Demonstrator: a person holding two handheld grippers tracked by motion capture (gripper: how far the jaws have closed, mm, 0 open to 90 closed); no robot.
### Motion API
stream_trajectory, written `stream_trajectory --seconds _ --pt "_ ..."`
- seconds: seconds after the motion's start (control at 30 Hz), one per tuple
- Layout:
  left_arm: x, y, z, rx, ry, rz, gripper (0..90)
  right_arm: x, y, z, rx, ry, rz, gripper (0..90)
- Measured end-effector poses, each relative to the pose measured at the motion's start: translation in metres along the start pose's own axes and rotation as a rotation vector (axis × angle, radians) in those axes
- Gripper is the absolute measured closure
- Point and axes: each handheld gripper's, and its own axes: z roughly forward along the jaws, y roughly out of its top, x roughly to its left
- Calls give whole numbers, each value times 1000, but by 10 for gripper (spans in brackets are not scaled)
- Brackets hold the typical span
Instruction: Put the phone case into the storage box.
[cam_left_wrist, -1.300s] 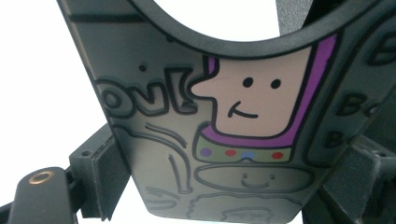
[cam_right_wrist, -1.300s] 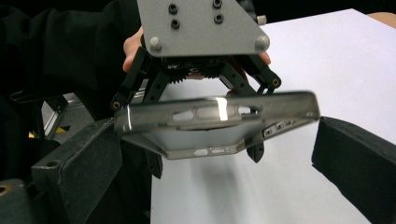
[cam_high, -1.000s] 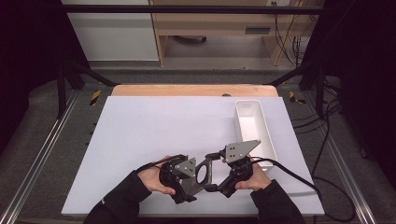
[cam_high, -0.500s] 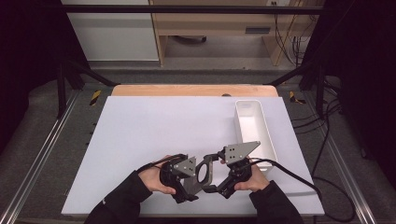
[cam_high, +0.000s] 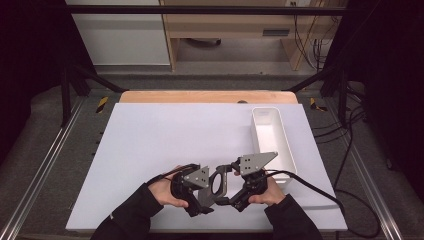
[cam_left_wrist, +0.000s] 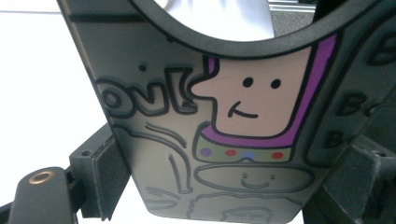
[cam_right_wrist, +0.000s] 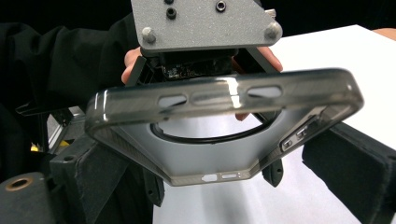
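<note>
- Phone case (cam_high: 218, 183), grey, held above table (cam_high: 150, 150); both grippers (cam_high: 200, 197) (cam_high: 235, 192) clamped on it.
- Printed cartoon face (cam_left_wrist: 254, 93); lettering only partly legible.

Glossy translucent plastic phone case (cam_right_wrist: 224, 116)

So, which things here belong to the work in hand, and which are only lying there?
In hand:
- phone case, gripped from both ends
- left gripper
- right gripper

Lying about:
- white tray, apart from the grippers
- white table mat
</note>
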Motion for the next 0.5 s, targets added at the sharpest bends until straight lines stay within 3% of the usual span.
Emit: stream_trajectory --seconds 0.5 --pt "0 -5 1 -65 2 -23 117 -1 1 -1 -26 -7 9 78"
